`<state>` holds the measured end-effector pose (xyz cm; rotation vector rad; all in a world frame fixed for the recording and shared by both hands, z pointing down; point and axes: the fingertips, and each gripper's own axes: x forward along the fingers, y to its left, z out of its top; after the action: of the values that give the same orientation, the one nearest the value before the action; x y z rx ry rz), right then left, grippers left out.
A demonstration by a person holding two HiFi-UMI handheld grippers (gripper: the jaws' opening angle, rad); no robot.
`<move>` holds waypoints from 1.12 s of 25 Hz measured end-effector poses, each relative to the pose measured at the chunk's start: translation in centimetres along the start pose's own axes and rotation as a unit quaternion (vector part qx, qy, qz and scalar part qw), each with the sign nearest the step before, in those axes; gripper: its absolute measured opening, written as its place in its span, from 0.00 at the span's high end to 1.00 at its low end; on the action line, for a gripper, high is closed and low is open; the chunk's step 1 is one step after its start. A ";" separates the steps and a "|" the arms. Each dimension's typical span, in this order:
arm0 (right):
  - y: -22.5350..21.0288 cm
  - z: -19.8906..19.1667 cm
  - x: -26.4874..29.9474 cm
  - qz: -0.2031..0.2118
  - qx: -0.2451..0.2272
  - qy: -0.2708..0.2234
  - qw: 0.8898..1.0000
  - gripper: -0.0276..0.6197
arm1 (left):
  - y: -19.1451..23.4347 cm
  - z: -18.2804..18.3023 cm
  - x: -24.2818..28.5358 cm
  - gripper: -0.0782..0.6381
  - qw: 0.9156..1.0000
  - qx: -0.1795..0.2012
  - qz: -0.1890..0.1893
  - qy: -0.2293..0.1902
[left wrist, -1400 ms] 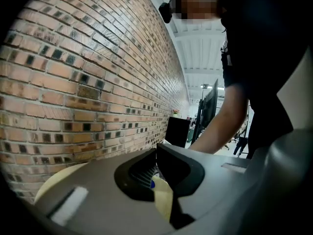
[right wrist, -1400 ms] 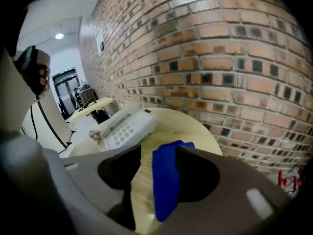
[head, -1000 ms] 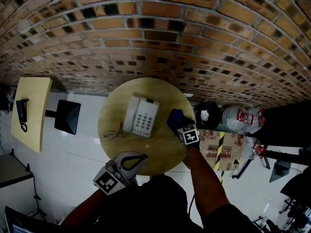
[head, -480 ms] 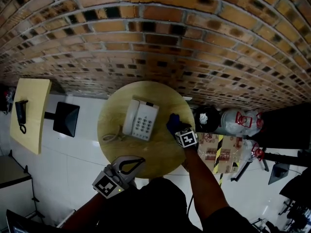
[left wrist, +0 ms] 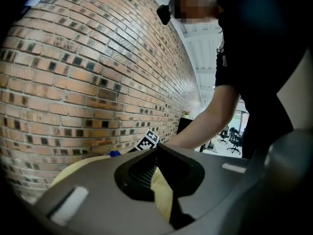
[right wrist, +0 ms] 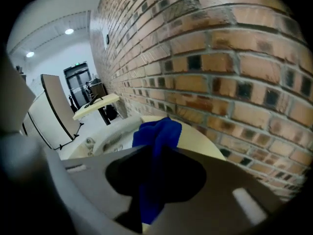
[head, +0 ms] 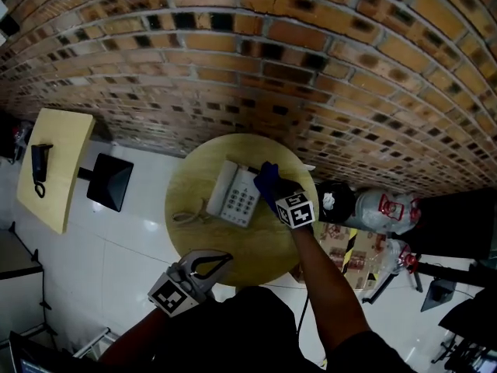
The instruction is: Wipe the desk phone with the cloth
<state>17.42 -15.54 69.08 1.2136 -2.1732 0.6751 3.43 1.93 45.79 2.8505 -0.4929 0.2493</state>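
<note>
A white desk phone lies on the round yellow table, its cord trailing off to the left. My right gripper is shut on a blue cloth and holds it over the phone's right edge. Its jaws have just been closing with the cloth between them. In the right gripper view the cloth bunches up out of that gripper, with the phone just beyond. My left gripper hangs over the table's near edge, shut and holding nothing. In its own view the left gripper has its tips together.
A brick wall runs close behind the table. To the right stand a black bin, wrapped bottles and a cardboard box. At far left are a second yellow table with a black phone and a black stand.
The right gripper closed on the blue cloth at the table's right side, lifted it and carried it left over the phone's right edge. The left gripper stayed by the near edge.
</note>
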 end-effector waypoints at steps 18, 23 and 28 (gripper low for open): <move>10.7 -1.5 6.1 0.112 -0.143 0.061 0.981 0.84 | 2.8 -1.9 -5.9 0.89 0.998 -0.034 0.059 0.001; 16.8 -5.8 4.6 0.164 -0.146 0.084 0.972 0.84 | 3.3 -1.8 -5.8 0.89 0.998 -0.034 0.050 0.002; 20.7 -9.4 3.8 0.196 -0.137 0.101 0.966 0.84 | 3.1 -2.1 -5.3 0.89 0.999 -0.031 0.040 0.005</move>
<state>-0.23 -2.02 75.17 0.5529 -2.2581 0.5965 -2.80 1.30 47.31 2.7708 -0.6030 0.2569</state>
